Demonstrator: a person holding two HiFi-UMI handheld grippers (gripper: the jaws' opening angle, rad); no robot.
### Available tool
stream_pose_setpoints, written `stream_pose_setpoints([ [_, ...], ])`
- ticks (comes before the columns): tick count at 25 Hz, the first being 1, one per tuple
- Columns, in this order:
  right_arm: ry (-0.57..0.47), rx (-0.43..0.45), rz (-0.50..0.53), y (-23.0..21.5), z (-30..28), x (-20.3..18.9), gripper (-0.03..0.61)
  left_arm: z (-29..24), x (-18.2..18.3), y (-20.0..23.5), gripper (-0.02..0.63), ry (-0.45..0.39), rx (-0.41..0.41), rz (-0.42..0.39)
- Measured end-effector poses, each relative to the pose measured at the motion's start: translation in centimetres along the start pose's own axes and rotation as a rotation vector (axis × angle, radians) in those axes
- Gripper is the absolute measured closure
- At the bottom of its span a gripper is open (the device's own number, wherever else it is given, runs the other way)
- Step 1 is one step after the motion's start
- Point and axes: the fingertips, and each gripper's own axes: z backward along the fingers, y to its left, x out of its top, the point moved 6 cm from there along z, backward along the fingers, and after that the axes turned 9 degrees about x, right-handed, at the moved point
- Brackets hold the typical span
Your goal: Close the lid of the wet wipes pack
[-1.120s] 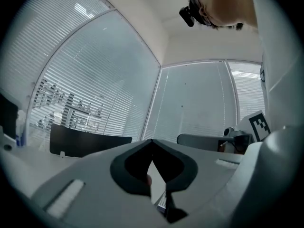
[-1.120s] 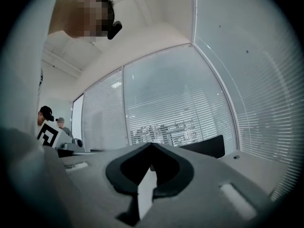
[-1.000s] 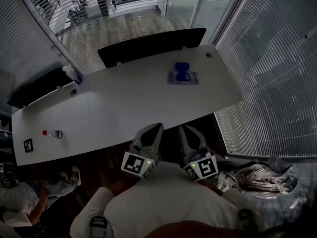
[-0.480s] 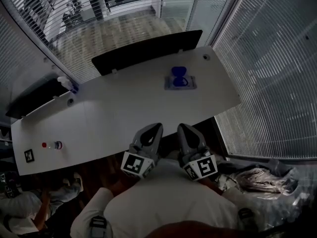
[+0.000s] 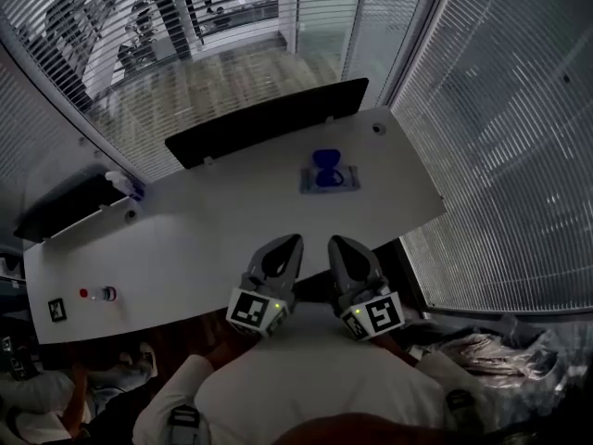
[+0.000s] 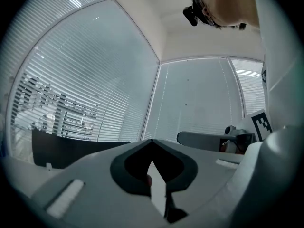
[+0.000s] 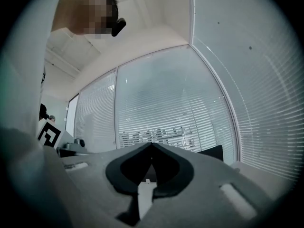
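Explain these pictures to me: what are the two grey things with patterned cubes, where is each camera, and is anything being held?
There is no robot: a person holds a two-jaw tool in each hand, and the marker cubes are part of those tools. The head view looks steeply down from the person's head; the left tool and right tool sit close to the body, by the near edge of the white table. The two gripper views come from a camera riding on each tool, looking along its jaws toward the window blinds. In both, the jaws meet at the tips with nothing between them, so neither tool holds anything. Across the table lies the wet wipes pack, its blue lid apparently flipped up, far from both tools.
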Motion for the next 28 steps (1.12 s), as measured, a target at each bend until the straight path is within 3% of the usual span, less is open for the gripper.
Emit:
stream_pose_setpoints([
  [14, -0.009, 0.022, 0.024, -4.5, -0.6, 1.1, 0.578, -4.5, 0.3, -1.2, 0.611, -0.028, 0.013, -0.009],
  [28, 0.035, 0.024, -0.008, -6.2, -0.2, 0.3, 0.578, -5.8, -1.1, -1.4, 0.611, 0.04, 0.022, -0.016],
])
